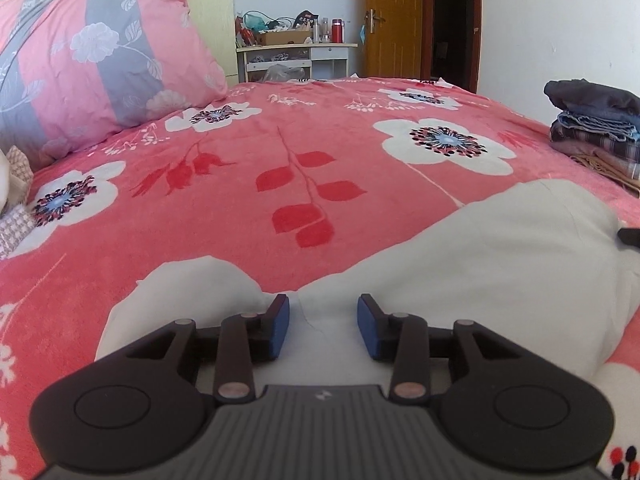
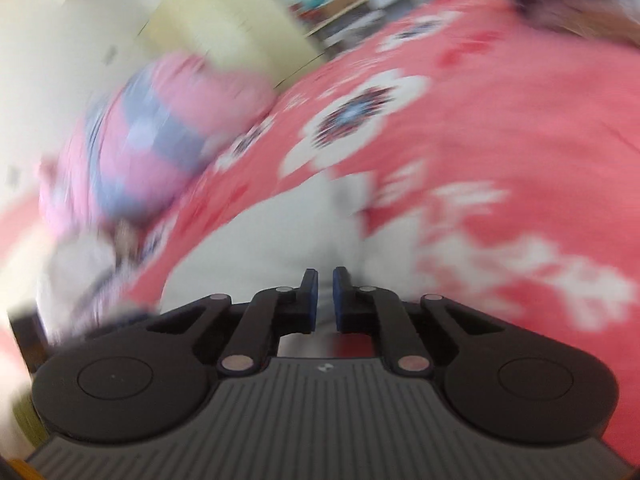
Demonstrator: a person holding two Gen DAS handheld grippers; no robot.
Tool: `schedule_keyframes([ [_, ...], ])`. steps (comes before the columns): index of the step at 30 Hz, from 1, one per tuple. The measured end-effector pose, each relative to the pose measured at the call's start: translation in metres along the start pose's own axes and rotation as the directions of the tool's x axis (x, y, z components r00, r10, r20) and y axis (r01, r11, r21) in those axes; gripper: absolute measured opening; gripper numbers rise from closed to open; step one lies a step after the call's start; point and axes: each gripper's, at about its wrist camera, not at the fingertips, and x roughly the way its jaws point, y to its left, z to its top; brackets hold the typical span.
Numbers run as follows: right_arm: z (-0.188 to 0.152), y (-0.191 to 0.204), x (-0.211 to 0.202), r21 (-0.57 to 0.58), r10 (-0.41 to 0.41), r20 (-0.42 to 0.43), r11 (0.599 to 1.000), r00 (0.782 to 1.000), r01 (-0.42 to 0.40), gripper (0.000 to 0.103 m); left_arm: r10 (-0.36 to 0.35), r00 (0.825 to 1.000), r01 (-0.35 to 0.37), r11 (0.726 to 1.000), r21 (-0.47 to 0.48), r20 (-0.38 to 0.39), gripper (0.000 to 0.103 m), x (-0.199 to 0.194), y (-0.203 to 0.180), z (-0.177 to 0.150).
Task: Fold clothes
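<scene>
One pale garment (image 1: 460, 256) was seen spread on the bedspread (image 1: 248, 168), filling the lower centre and lower right of the left wrist view. The left gripper (image 1: 322, 326) was held low over its near edge, jaws spread, cloth visible in the gap; whether the pads (image 1: 282, 328) touched the fabric could not be told.

In the right wrist view everything was heavily blurred and tilted. The right gripper (image 2: 325, 300) was seen with jaws almost pressed together, only a narrow slit left; nothing could be made out pinched between them. The garment (image 2: 272, 248) was seen just past the fingertips, lower centre.

Also counted:
- one pillow (image 1: 92, 64), upper left
- one stack (image 1: 596, 128) of folded clothes, right edge; about four or five layers, exact count not resolved
- one door (image 1: 394, 16), top centre-right
- one cluttered shelf unit (image 1: 296, 56), top centre
- one dark tip (image 1: 630, 236) entering at the right edge, beside the garment, not identified
</scene>
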Motion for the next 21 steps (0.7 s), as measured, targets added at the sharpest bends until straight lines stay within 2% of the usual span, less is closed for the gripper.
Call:
schedule_keyframes([
  [2, 0.001, -0.023, -0.007, 0.153, 0.022, 0.045, 0.988, 0.999, -0.029, 0.005, 0.006, 1.0, -0.006, 1.0, 0.007, -0.003, 0.04, 0.001, -0.002, 0.0],
  [5, 0.001, -0.036, -0.022, 0.267, 0.058, 0.093, 0.96, 0.994, -0.081, 0.015, 0.014, 1.0, -0.014, 1.0, 0.015, -0.003, 0.04, 0.001, -0.003, 0.0],
  [7, -0.002, -0.039, -0.035, 0.336, 0.086, 0.102, 0.935, 0.991, -0.116, 0.035, 0.018, 1.0, -0.018, 1.0, 0.017, -0.002, 0.04, 0.001, -0.004, -0.001],
  [8, -0.005, -0.041, -0.042, 0.37, 0.107, 0.107, 0.918, 0.988, -0.14, 0.04, 0.019, 1.0, -0.019, 1.0, 0.018, 0.0, 0.04, 0.001, -0.004, -0.001],
  [9, -0.008, -0.039, -0.047, 0.392, 0.126, 0.099, 0.907, 0.987, -0.155, 0.049, 0.02, 1.0, -0.02, 1.0, 0.019, 0.001, 0.04, 0.001, -0.004, -0.001],
  [12, -0.019, -0.022, -0.047, 0.395, 0.166, 0.0, 0.906, 0.986, -0.152, 0.061, 0.022, 1.0, -0.022, 1.0, 0.02, 0.007, 0.04, 0.001, -0.004, -0.002],
  [15, -0.028, 0.001, -0.028, 0.358, 0.204, -0.105, 0.921, 0.973, -0.154, 0.075, 0.022, 1.0, -0.022, 1.0, 0.017, 0.013, 0.041, 0.001, -0.004, -0.003],
  [18, -0.031, 0.026, -0.011, 0.27, 0.12, -0.122, 0.959, 0.985, -0.084, 0.083, 0.017, 1.0, -0.017, 1.0, 0.008, 0.018, 0.041, 0.001, -0.003, -0.005],
  [19, -0.03, 0.032, -0.005, 0.255, 0.107, -0.117, 0.964, 0.987, -0.074, 0.09, 0.014, 1.0, -0.015, 1.0, 0.005, 0.02, 0.041, 0.001, -0.002, -0.005],
  [21, -0.028, 0.042, 0.008, 0.238, 0.072, -0.098, 0.97, 0.993, -0.047, 0.092, 0.01, 1.0, -0.01, 1.0, -0.002, 0.024, 0.041, 0.001, -0.001, -0.005],
])
